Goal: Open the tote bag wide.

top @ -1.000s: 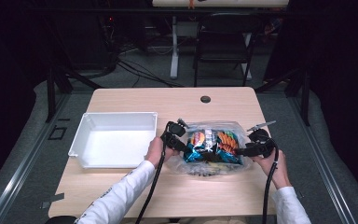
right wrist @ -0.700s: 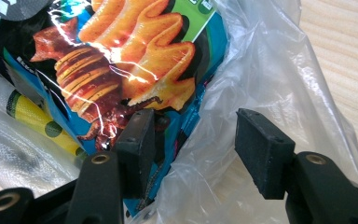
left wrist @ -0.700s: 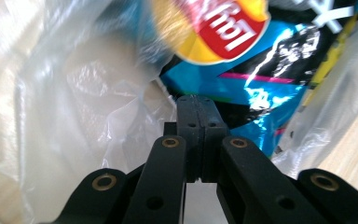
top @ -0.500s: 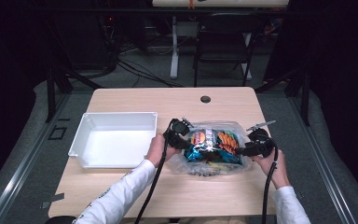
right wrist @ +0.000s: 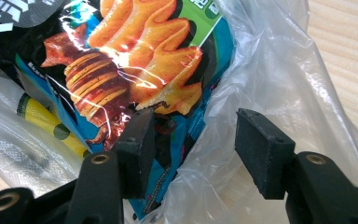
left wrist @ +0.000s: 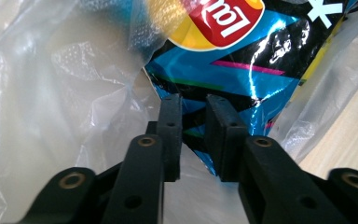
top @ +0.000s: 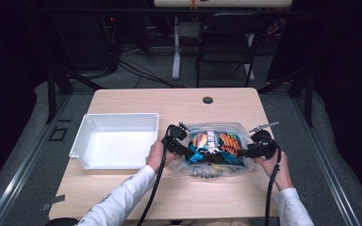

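A clear plastic bag (top: 219, 165) lies on the table with a blue and black chip packet (top: 212, 141) and other snacks inside. My left gripper (top: 185, 151) is at the bag's left end. Its jaws (left wrist: 193, 116) have just been opening and stand a narrow gap apart, open, with the chip packet's (left wrist: 242, 60) lower corner and clear film (left wrist: 74, 93) between them. My right gripper (top: 242, 153) is at the bag's right end. In its own view the right gripper (right wrist: 193, 126) is open wide, one pad against the chip packet (right wrist: 121, 60) and a loose fold of the clear bag (right wrist: 270, 70) in the gap.
An empty white tray (top: 122, 116) sits on the wooden table (top: 136, 101) left of the bag. A dark round grommet (top: 208, 100) is near the far edge. A chair (top: 226, 42) and cables stand beyond the table. A yellow-striped packet (right wrist: 42, 119) lies under the chips.
The left gripper has shifted slightly at the bag's left end. The bag and the right hand look the same.
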The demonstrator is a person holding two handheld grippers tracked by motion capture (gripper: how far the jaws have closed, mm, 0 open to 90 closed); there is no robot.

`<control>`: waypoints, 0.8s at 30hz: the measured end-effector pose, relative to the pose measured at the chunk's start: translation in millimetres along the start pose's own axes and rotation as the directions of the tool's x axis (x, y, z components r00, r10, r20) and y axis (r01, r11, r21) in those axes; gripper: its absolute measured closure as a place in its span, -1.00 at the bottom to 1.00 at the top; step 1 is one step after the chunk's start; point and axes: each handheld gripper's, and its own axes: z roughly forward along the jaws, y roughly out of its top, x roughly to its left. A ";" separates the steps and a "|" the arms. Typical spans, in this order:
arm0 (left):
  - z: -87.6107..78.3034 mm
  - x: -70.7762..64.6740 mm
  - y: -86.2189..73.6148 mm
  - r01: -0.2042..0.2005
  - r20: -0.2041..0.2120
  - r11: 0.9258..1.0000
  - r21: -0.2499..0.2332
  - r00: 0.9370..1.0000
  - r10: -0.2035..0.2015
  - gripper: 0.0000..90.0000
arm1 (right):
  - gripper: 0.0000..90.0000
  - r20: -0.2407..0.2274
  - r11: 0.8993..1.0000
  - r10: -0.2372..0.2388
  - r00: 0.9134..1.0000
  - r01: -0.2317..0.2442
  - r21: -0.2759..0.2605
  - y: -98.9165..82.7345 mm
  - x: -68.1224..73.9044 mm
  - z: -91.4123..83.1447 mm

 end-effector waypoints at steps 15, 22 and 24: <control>12.7 11.6 -1.5 0.041 0.082 0.999 0.028 0.996 -0.043 0.76 | 0.07 -0.003 1.000 -0.004 1.000 0.004 0.004 -0.3 1.2 2.5; 16.9 3.7 1.3 -0.006 0.045 0.999 0.034 0.999 0.005 1.00 | 0.06 -0.002 1.000 -0.005 1.000 0.005 0.002 -0.1 2.1 1.1; 12.7 1.2 3.9 -0.030 0.035 0.999 0.029 0.999 0.029 1.00 | 0.06 -0.003 1.000 -0.006 1.000 0.006 -0.006 -0.1 1.7 0.8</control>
